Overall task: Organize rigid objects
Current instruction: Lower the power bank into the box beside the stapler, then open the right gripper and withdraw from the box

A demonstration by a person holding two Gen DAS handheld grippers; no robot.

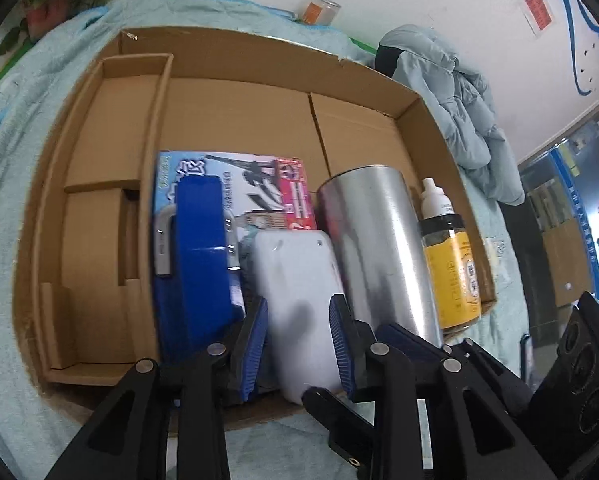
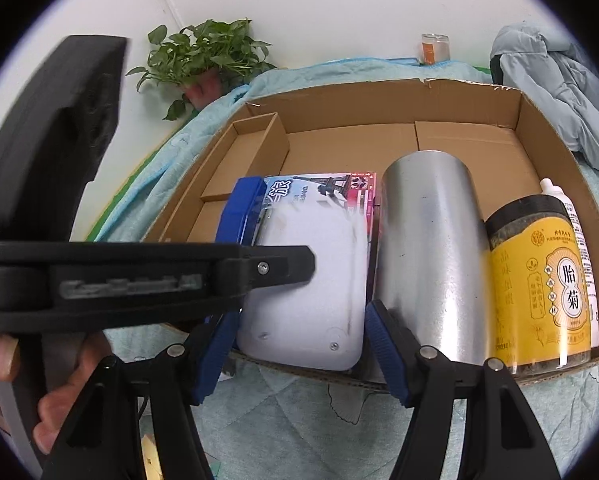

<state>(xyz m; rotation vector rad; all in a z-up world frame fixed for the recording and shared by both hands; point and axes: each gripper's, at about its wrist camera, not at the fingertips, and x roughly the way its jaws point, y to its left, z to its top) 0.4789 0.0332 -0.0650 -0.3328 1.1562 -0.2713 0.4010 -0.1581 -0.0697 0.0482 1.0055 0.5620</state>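
Observation:
A shallow cardboard box (image 1: 259,116) (image 2: 379,100) lies on a light blue blanket. In it lie a blue stapler (image 1: 199,248) (image 2: 239,208) on a printed booklet (image 1: 259,176) (image 2: 323,188), a white rounded plastic case (image 1: 299,304) (image 2: 311,288), a silver metal cylinder (image 1: 379,248) (image 2: 427,260), a yellow-labelled jar (image 1: 455,272) (image 2: 543,288) and a small white bottle (image 1: 435,196) (image 2: 555,192). My left gripper (image 1: 299,336) has its fingers on both sides of the white case's near end. My right gripper (image 2: 299,352) also straddles that case, open, at the box's front edge.
The box has a narrow divided compartment (image 1: 99,200) at its left. A potted plant (image 2: 203,60), a small glass jar (image 2: 433,48) and a bundled light blue jacket (image 2: 559,92) lie behind the box. The left gripper's body (image 2: 99,272) crosses the right wrist view.

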